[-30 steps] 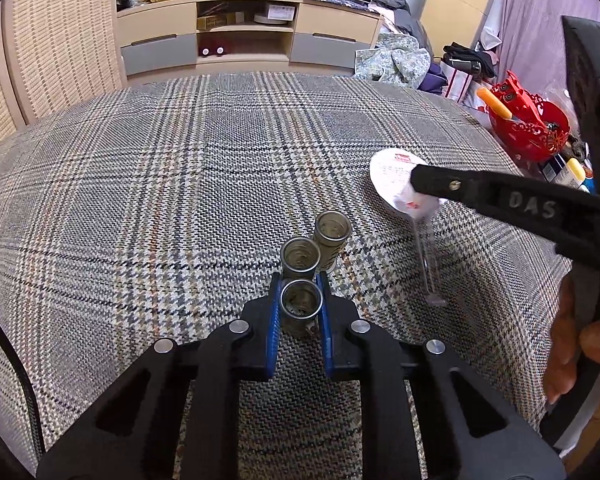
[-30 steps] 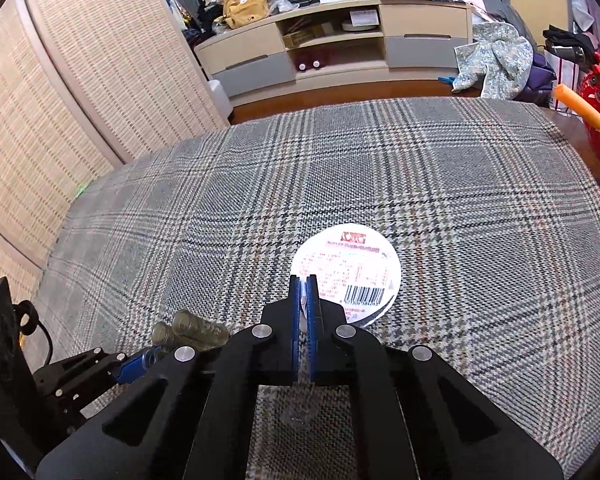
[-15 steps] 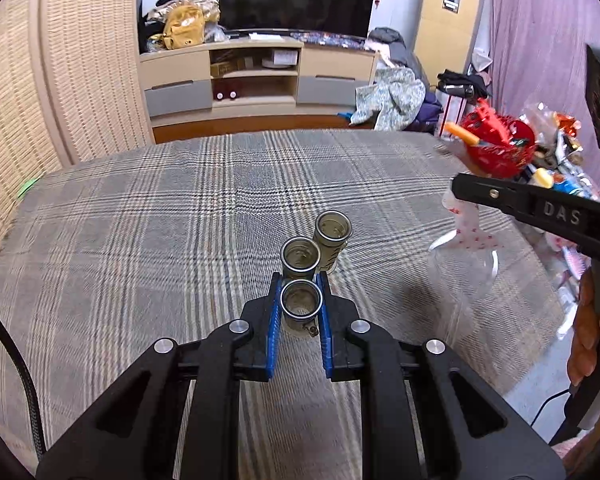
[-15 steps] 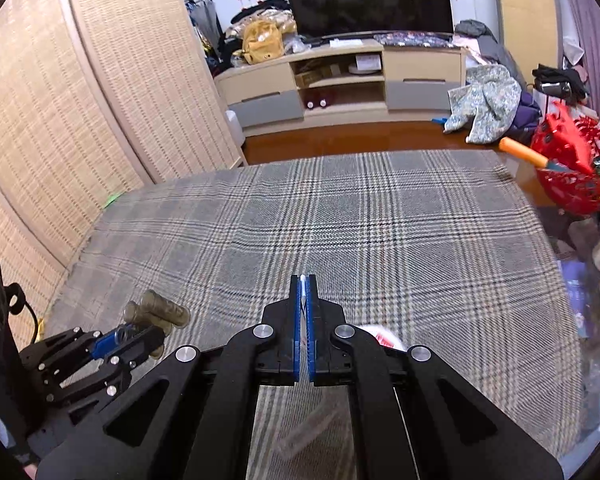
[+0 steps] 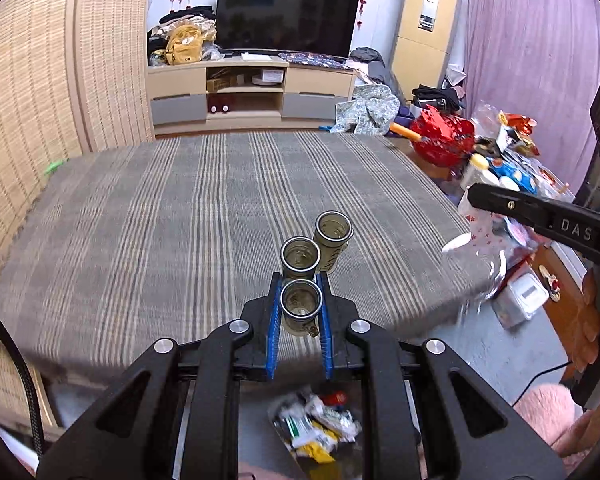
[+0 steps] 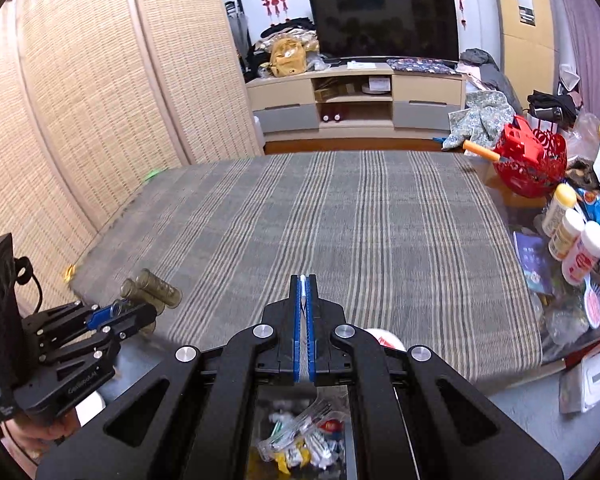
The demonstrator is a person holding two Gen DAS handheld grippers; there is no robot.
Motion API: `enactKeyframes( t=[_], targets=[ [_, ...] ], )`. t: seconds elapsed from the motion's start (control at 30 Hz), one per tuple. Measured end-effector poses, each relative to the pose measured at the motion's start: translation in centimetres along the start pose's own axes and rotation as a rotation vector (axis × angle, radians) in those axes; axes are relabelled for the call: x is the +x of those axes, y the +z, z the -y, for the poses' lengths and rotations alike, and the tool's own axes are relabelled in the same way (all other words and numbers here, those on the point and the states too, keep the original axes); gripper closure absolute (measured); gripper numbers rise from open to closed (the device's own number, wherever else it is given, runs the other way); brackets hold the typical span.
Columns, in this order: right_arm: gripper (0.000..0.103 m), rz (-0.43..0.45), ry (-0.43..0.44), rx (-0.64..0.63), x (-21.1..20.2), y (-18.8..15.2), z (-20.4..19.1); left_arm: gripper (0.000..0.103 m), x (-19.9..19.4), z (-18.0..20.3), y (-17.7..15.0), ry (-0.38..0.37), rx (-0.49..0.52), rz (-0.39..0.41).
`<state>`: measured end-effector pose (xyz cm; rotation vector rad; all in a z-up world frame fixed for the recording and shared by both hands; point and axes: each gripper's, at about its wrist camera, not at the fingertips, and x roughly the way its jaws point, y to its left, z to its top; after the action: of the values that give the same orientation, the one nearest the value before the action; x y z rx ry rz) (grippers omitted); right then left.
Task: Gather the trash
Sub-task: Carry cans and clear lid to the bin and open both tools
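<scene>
Trash comes first in the left wrist view: a cluster of three joined greenish-metal cylinders with open ends (image 5: 312, 264) is pinched by its nearest tube between the blue pads of the left gripper (image 5: 300, 312), held in the air above the near edge of the grey plaid-covered bed (image 5: 180, 220). Below, between the gripper's black arms, a heap of crumpled wrappers and white plastic scraps (image 5: 314, 428) lies blurred. At right the right gripper (image 5: 474, 196) dangles a clear plastic cup with its white printed lid (image 5: 476, 248), a hand (image 5: 592, 332) behind it. From the right wrist view, the right gripper (image 6: 302, 292) has its blue pads pressed together on a thin white edge; the white lid (image 6: 384, 338) peeks out beneath. The left gripper (image 6: 116, 314) with the cylinders (image 6: 152, 286) shows at left, and the scrap heap (image 6: 300, 444), with a clear plastic fork, lies below.
</scene>
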<state>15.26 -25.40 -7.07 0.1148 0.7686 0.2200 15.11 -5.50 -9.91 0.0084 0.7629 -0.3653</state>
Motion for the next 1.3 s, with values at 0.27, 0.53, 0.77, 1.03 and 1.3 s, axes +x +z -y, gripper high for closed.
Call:
enactKeyframes(
  t=[0.27, 0.53, 0.77, 1.03, 1.3],
  targets=[
    [0.099, -0.065, 0.047, 0.020, -0.5, -7.7, -1.0, 0.088, -0.1, 1.0, -6.9, -0.025, -0.021, -0.083],
    [0.099, -0.179, 0.098, 0.067, 2.9, -13.3, -1.3, 0.088, 3.4, 1.8, -13.5, -0.046, -0.045, -0.223],
    [0.099, -0.297, 0.112, 0.107, 7.3, -17.4, -1.0, 0.088, 7.4, 1.2, -17.5, -0.056, -0.089, -0.335],
    [0.099, -0.379, 0.122, 0.138, 10.7, -20.0, -0.5, 0.088, 10.9, 0.9, -20.5, -0.076, -0.121, -0.414],
    [0.095, -0.397, 0.099, 0.146, 11.8, -20.1, -0.2, 0.087, 12.0, 0.5, -20.8, -0.101, -0.126, -0.427]
  ],
)
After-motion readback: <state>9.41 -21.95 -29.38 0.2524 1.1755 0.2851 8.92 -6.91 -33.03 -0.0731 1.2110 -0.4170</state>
